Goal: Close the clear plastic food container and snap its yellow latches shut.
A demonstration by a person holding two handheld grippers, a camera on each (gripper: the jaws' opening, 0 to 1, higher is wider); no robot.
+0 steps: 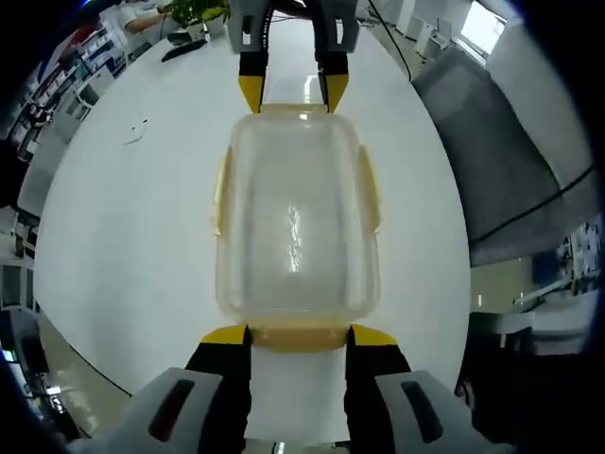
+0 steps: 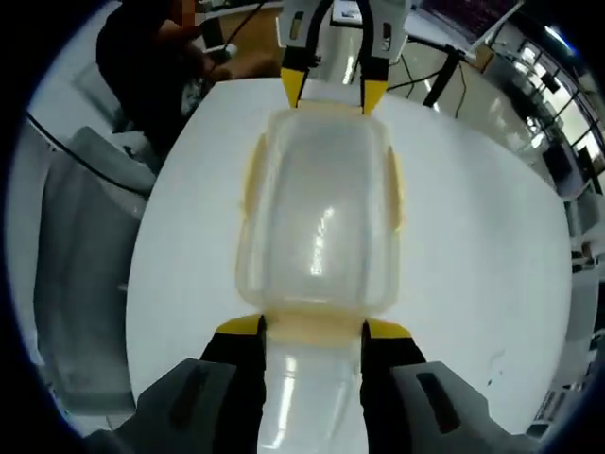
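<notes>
The clear plastic food container (image 1: 298,213) lies lengthwise on the white round table (image 1: 123,208), with its lid on top. Pale yellow latches (image 1: 222,194) hang along both long sides. My left gripper (image 1: 300,336) is open, its yellow tips on either side of the near end latch (image 1: 298,338). My right gripper (image 1: 293,92) faces it from the far end, tips apart at that end's latch. In the right gripper view the container (image 2: 317,222) runs from my right gripper (image 2: 314,328), which straddles an end latch (image 2: 312,331), up to the left gripper (image 2: 334,92).
A grey chair (image 1: 510,142) stands close beside the table; it is also in the right gripper view (image 2: 85,246). A person in dark clothes (image 2: 142,57) sits at the table's far side. A dark flat object (image 1: 184,47) and a plant (image 1: 194,11) are near the far rim.
</notes>
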